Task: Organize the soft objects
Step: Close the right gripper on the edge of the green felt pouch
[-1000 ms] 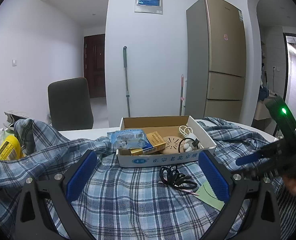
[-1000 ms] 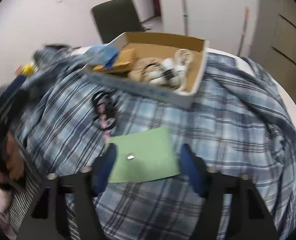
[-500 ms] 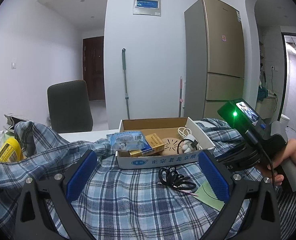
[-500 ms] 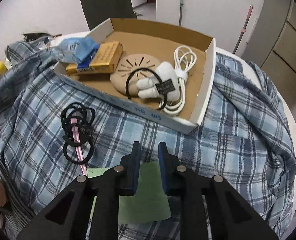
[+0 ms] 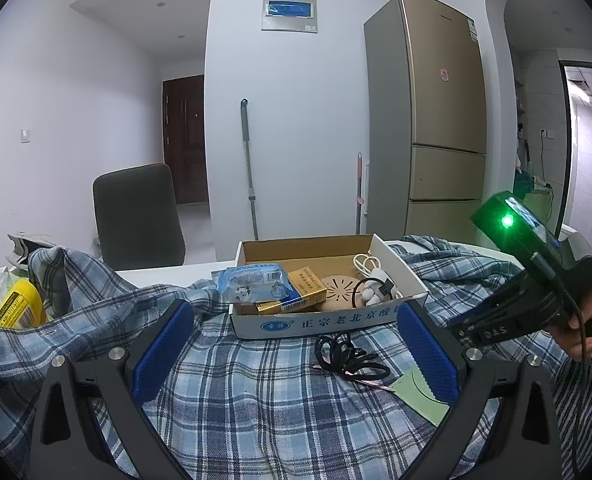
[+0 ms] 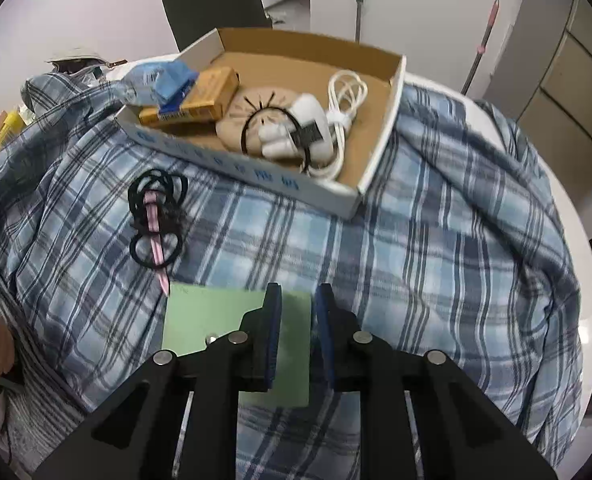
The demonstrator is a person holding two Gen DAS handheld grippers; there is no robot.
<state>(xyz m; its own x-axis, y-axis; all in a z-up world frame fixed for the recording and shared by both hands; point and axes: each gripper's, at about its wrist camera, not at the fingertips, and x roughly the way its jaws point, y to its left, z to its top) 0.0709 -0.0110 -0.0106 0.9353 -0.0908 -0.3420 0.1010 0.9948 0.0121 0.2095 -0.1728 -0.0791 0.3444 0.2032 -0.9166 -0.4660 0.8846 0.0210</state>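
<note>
Right gripper (image 6: 298, 300) fingers now closed, empty, over flat green paper sheet (image 6: 231, 320), left gripper (image 5: 291, 344) fingers wide open, empty, above blue checked cloth (image 5: 255, 400).

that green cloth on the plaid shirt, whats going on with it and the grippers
A person holds a gripper in each hand over a plaid shirt spread on the table. The right gripper is shut, angled down over the green cloth; whether it pinches the cloth is unclear. The left gripper is open and holds nothing. Black hair ties lie beside the cloth, with the cardboard box beyond.
</note>
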